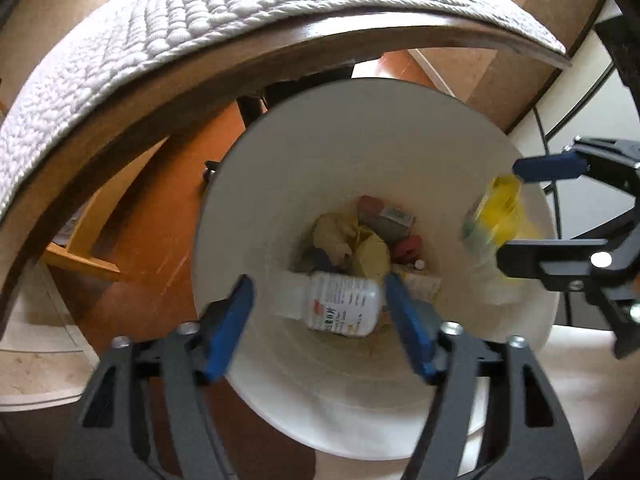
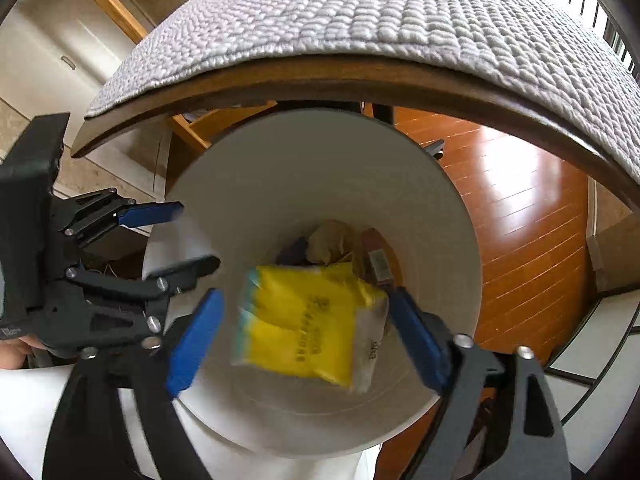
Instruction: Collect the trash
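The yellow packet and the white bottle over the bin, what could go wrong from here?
1. The yellow packet sits blurred between the open right gripper, near the white bin's rim in the left wrist view; it might clip the rim and land on the floor.
2. The white bottle hangs between the open left gripper; it looks centred, but could bounce off the trash pile.
3. Both grippers crowd one opening and could knock together.

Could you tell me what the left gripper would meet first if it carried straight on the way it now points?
Probably the white bottle, seen between the open fingers of the left gripper inside the white bin. Blur leaves depth unclear; below it lies the trash pile.
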Motion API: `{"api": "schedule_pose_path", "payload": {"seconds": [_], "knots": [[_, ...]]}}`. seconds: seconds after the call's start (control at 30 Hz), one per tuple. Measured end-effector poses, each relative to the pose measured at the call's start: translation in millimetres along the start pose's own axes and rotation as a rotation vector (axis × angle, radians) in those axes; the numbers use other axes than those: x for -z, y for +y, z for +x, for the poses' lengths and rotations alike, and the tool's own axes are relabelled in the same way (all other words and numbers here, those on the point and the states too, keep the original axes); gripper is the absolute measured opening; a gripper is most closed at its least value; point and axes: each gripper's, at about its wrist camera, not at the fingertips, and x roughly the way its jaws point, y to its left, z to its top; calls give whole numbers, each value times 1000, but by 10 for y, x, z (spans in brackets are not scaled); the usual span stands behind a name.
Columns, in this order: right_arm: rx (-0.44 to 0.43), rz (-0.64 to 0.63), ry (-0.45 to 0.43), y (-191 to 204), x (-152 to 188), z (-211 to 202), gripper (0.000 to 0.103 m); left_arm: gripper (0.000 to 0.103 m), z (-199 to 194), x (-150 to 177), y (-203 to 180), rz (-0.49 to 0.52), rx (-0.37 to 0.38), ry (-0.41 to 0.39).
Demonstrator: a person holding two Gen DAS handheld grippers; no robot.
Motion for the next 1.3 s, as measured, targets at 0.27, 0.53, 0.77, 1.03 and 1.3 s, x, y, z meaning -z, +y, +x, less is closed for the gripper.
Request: {"api": "schedule_pose_path", "payload": {"seconds": [0.27, 0.53, 0.77, 1.03, 1.3], "knots": [[3, 0, -16, -43, -33, -114, 86, 74, -121, -25, 82, -13, 8, -14], [13, -38, -118, 2, -182, -556, 90, 76, -710, -183, 193, -37, -1, -175], [186, 39, -332, -503, -835, -1015, 98, 98, -1092, -616, 851, -208, -143, -365], [376, 126, -353, -1341, -1626, -880, 98, 98, -826, -1183, 1741, -343, -278, -342], [424, 182, -364, -1886, -2064, -796, 98, 98, -595, -1404, 2301, -427, -312, -300]]}}
